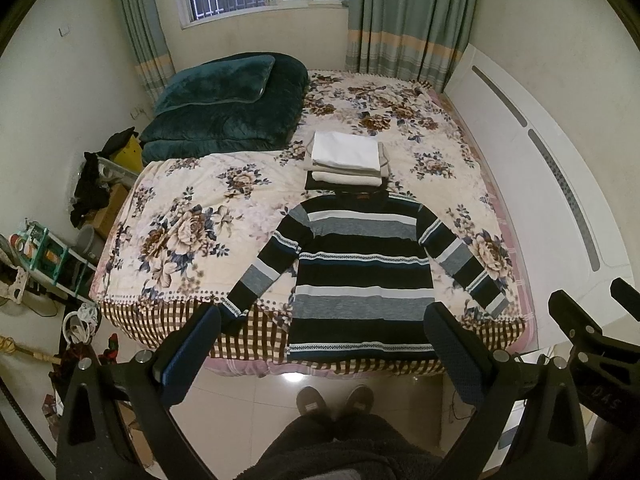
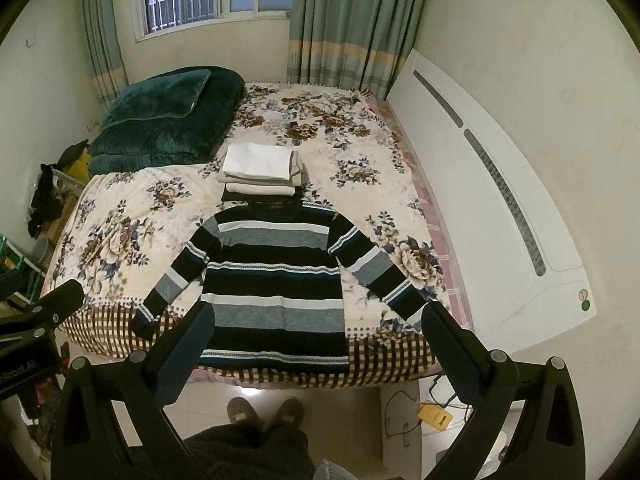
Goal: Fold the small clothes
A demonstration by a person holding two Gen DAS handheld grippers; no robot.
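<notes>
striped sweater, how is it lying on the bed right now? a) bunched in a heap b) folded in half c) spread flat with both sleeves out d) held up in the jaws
c: the striped sweater lies flat on the bed, both sleeves angled out to the sides, with neither the left gripper nor the right gripper touching it.

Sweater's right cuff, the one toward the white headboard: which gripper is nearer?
Right, as a judgement. The right gripper has that cuff just inside its right-hand finger. The left gripper frames the striped sweater body, farther left. Both hang off the bed, touching nothing.
</notes>
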